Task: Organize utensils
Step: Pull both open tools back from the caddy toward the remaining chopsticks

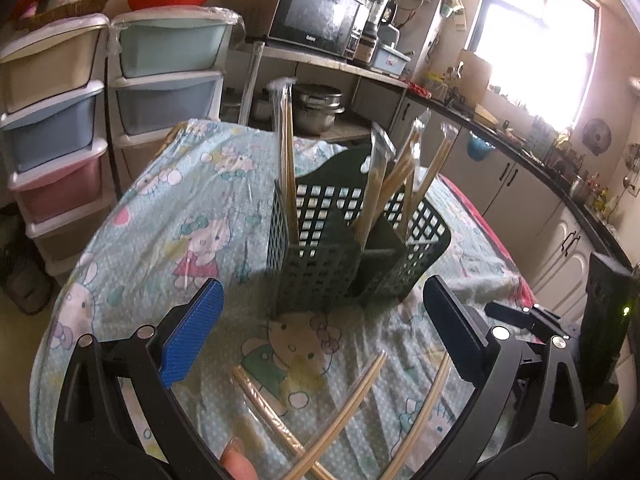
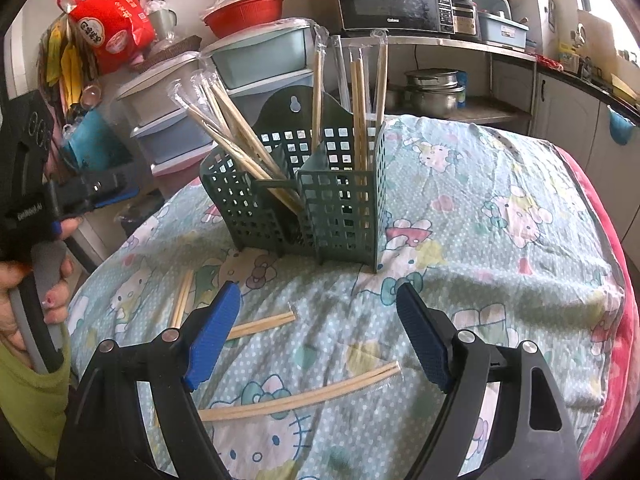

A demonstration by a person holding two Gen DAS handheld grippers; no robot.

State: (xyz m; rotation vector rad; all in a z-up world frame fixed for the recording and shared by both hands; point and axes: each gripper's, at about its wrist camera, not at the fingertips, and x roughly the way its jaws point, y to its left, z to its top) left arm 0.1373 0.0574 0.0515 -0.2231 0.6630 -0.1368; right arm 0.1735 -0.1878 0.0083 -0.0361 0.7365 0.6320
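Both claws, the left gripper (image 1: 320,320) and the right gripper (image 2: 318,334), stand wide apart with nothing between the pads. Beyond them on the patterned cloth (image 2: 500,240) stands the green basket (image 2: 304,204), already holding several wrapped chopstick pairs upright or leaning in its compartments. Short of the basket, three loose chopstick pairs (image 2: 304,394) lie flat, judged still to be gathered.
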